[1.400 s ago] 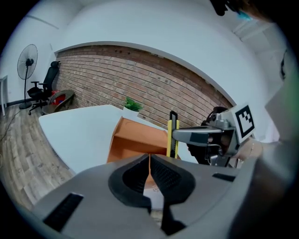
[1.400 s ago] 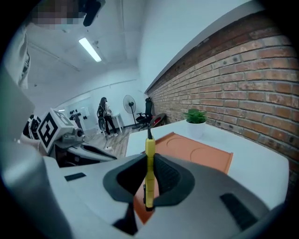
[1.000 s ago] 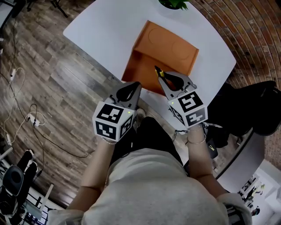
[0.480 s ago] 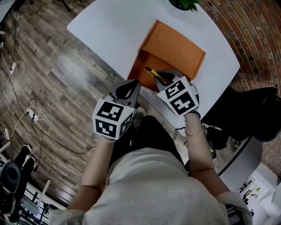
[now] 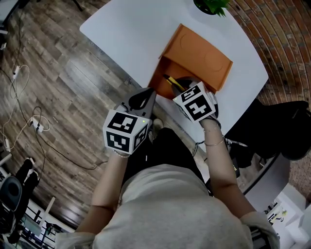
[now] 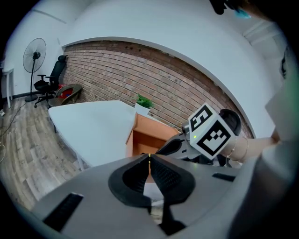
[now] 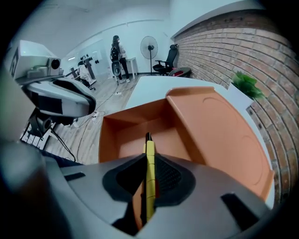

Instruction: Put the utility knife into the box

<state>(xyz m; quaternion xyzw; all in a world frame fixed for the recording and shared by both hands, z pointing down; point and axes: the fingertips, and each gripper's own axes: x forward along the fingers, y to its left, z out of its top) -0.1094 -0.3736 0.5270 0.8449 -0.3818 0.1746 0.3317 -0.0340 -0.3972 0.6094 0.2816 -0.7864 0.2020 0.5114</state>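
Observation:
The orange box lies open on the white table, lid flat behind its cavity. My right gripper is at the box's near rim and holds the yellow-and-black utility knife, whose tip points over the cavity. In the right gripper view the utility knife stands on edge between the pads of the right gripper, above the box's floor. Those jaws are opening with the knife still between them. My left gripper is shut and empty, just off the table's near edge. The left gripper faces the box.
A potted plant stands at the table's far edge behind the box. Wooden floor with cables lies to the left. A black bag or chair sits at the right. Brick wall runs beyond the table.
My right gripper has carried the knife forward from the near table edge to the box's rim, its tip now over the cavity. The left gripper has stayed in place.

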